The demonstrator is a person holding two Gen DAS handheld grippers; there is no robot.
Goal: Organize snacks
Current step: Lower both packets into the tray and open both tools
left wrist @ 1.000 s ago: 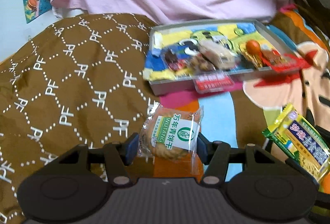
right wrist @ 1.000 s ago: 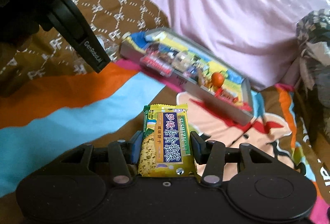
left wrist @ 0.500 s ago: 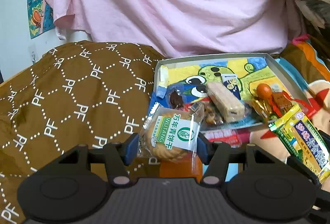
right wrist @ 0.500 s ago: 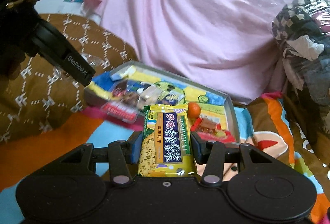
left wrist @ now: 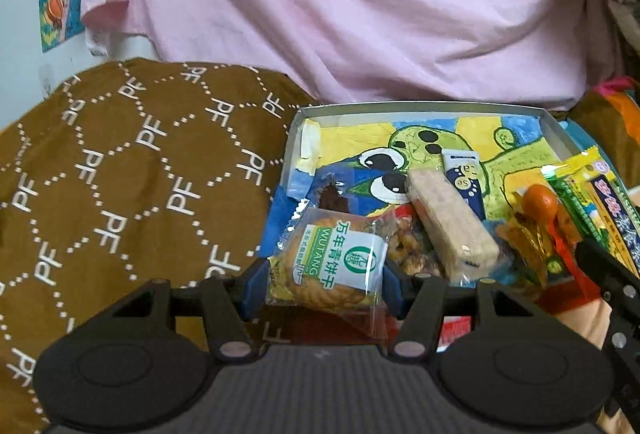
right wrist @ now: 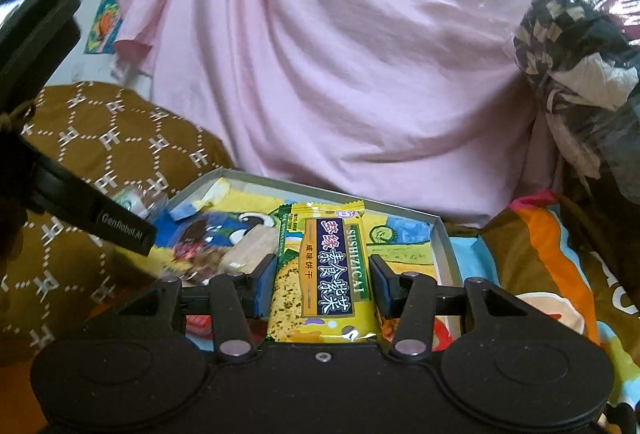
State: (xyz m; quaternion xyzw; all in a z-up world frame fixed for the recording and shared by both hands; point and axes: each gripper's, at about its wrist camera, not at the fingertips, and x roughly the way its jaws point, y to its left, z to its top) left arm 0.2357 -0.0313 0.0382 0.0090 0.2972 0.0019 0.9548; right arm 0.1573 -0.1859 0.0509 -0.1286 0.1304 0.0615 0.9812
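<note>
with the left gripper (left wrist: 324, 284) clamped on the round biscuit pack (left wrist: 334, 266) and the right gripper (right wrist: 323, 284) on the yellow cracker pack (right wrist: 323, 270), carry both over the tray (left wrist: 554, 122) rim and release onto bare floor, clear of the wafer bar (left wrist: 450, 218).

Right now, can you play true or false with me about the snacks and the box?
1. The left gripper holds a round cookie packet. True.
2. The right gripper has empty jaws. False: its jaws clamp a yellow cracker packet.
3. The box already has snacks inside. True: a pale wafer bar lies there.
4. The box is painted plain white inside. False: it shows a green cartoon creature with big eyes.
5. A pink cloth hangs behind the box. True.
</note>
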